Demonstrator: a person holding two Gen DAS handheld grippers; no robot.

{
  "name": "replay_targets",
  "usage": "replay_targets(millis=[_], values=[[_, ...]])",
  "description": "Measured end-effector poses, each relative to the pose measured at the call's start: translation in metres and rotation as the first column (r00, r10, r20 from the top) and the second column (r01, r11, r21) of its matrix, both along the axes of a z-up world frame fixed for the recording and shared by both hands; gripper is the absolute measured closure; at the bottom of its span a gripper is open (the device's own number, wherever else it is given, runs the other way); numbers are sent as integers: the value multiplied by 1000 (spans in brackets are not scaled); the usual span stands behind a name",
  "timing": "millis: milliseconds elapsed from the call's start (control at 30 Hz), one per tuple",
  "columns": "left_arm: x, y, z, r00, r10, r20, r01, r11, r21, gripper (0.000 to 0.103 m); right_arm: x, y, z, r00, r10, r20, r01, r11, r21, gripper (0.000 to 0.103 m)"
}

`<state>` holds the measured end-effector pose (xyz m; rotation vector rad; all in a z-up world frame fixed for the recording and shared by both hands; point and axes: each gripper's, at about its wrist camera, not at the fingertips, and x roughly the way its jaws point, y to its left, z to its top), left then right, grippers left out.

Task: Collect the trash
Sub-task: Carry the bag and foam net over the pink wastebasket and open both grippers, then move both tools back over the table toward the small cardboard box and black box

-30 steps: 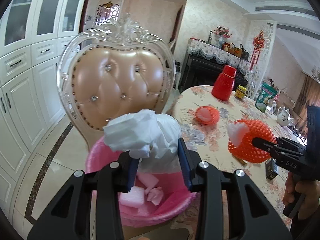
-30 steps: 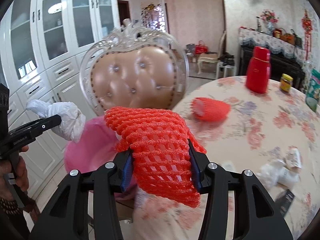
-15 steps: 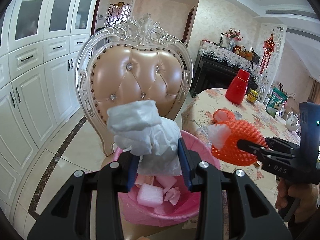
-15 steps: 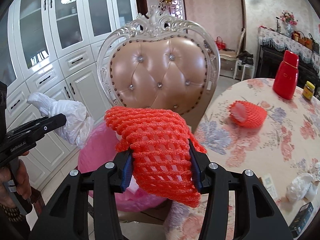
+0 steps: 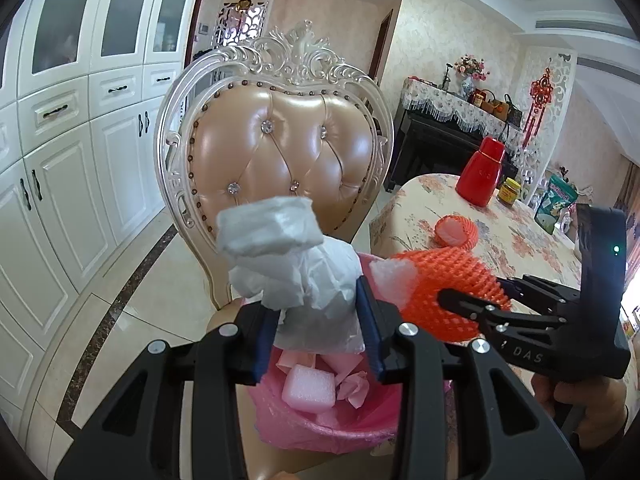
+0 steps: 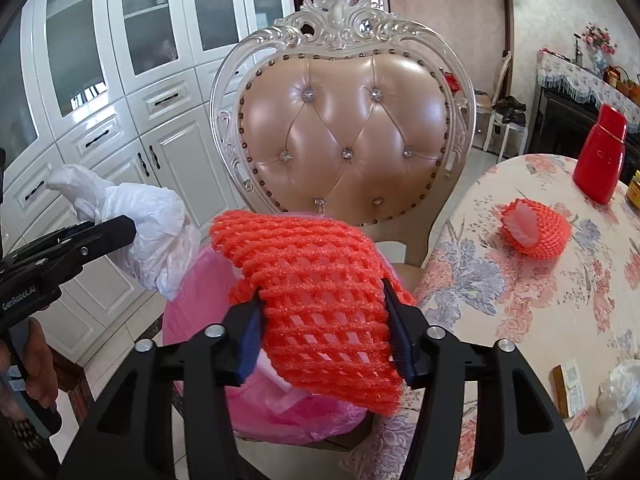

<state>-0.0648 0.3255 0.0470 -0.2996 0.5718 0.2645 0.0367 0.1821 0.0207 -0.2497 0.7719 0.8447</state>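
My left gripper (image 5: 316, 336) holds a crumpled white plastic wad (image 5: 288, 260) above the pink-lined trash bin (image 5: 320, 428); its jaws are just opening, and the pads still touch the wad. My right gripper (image 6: 324, 332) carries an orange foam net (image 6: 320, 280) over the bin's (image 6: 200, 320) right side. Its jaws are opening, and the net still fills the gap and touches both pads. Foam scraps lie in the bin. In the left wrist view the right gripper (image 5: 444, 296) and its net (image 5: 444, 276) hang just right of the wad. A second orange net (image 6: 536, 232) lies on the table.
The bin stands on the seat of an ornate padded chair (image 6: 348, 128). To the right is a round floral table (image 6: 500, 300) with a red flask (image 6: 600, 168), a white crumpled scrap (image 6: 620, 388) and a small box (image 6: 564, 384). White cabinets (image 5: 60, 200) line the left wall.
The right gripper has carried the orange net leftward to over the bin, close beside the white wad. Its jaws stand wider around the net. The left gripper shifted only slightly.
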Motion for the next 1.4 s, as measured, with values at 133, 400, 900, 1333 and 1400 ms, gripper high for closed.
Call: replay_targets(millis=[133,400,900,1333,1400], values=[[1,3,0,1000,5,6,-5,1000,-12,48,0,2,-2,1000,-3,6,3,1000,-7,37],[-1,4,0,1000,11,5,-11,1000,-10,47,0,1,-4,1000,-1,12,1,1000,-18,28],[7,-7,-3,1000,-10,1,10,1000,-5,44,11,-47,1,995,-93,28,93,996,-8,23],[34,-50,-1,995,-95,-4,95,995,6,38,11,-115,6,976,-207,70,208,978,-1,21],[39,-58,0,994,-110,-6,110,994,8,38,12,-131,8,969,-234,77,234,972,4,20]])
